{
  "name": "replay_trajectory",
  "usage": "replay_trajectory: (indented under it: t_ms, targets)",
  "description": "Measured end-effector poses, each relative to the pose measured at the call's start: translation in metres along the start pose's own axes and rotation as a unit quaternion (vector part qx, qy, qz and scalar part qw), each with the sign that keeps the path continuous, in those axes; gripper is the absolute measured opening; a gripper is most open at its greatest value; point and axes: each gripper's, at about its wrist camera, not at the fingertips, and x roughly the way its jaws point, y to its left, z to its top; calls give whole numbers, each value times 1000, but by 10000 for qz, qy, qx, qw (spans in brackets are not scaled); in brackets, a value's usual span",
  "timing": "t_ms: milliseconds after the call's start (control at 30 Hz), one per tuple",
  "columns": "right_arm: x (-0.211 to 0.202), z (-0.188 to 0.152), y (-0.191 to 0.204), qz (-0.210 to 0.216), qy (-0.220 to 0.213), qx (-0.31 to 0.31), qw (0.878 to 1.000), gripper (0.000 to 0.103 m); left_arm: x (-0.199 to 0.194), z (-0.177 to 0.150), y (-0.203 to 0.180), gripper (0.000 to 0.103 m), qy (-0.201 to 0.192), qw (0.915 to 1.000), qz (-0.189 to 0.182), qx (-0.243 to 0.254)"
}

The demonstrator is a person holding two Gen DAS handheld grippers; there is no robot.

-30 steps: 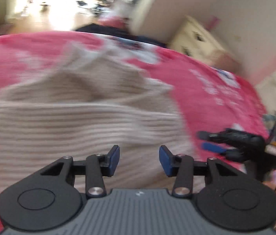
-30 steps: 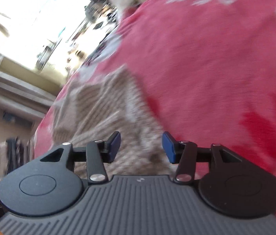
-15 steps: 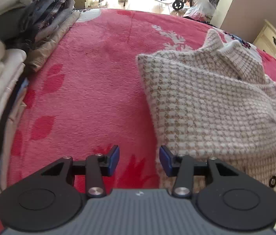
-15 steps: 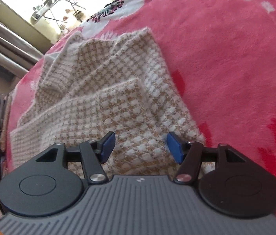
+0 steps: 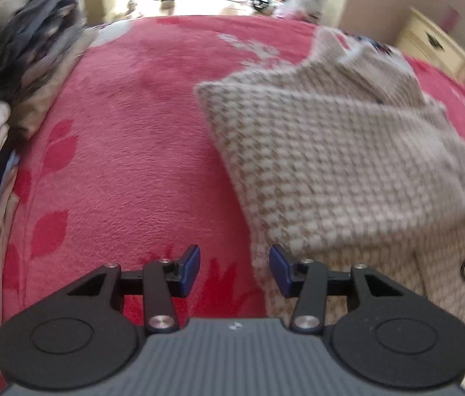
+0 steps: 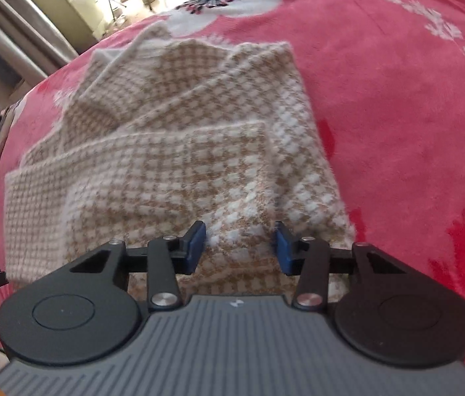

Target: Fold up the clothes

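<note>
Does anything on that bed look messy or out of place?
Slightly: the beige-and-white checked knit sweater on the red floral blanket is folded unevenly, its layers skewed and its far corners poking out. Both grippers are open and hold nothing.

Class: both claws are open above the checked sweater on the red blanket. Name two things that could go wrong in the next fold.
1. The sweater already lies in loose overlapping layers; the open right claw might pinch only the top one, so the fold slides apart.
2. The left claw straddles the sweater's edge over the red blanket; closing there could catch the blanket too.
</note>
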Motion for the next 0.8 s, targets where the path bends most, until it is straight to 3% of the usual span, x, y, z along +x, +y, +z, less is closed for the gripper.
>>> replay_trajectory:
  t_ms: [100,233,300,400,500,600,700,800]
  targets:
    - [16,1,-11,218,256,498,9982,64,3,1,-2,47,8,10000,-29,36]
    - [27,0,-15,389,253,826,9955,64,-4,3,-1,47,-104,9999,-124,29]
    - [18,1,1,156,110,408,9990,39,-8,5,-2,47,-127,9997,-219,13]
    - [-10,2,43,-386,-356,-802,9954,29,-10,8,-12,47,-154,9993,-283,186]
    - [-26,-6,75,-1015,-785,-1926,9729,28,-8,10,-24,47,-134,9989,-316,333]
    - [-1,-11,75,-1549,-669,-2410,9557,31,-10,13,-31,47,-218,9989,-242,328]
    - [35,-14,56,-1630,-259,-2272,9598,45,-20,22,-34,47,-501,9982,-173,265]
    - [15,-3,49,-1493,-590,-1823,9701,51,-23,35,-45,47,-920,9945,-172,479]
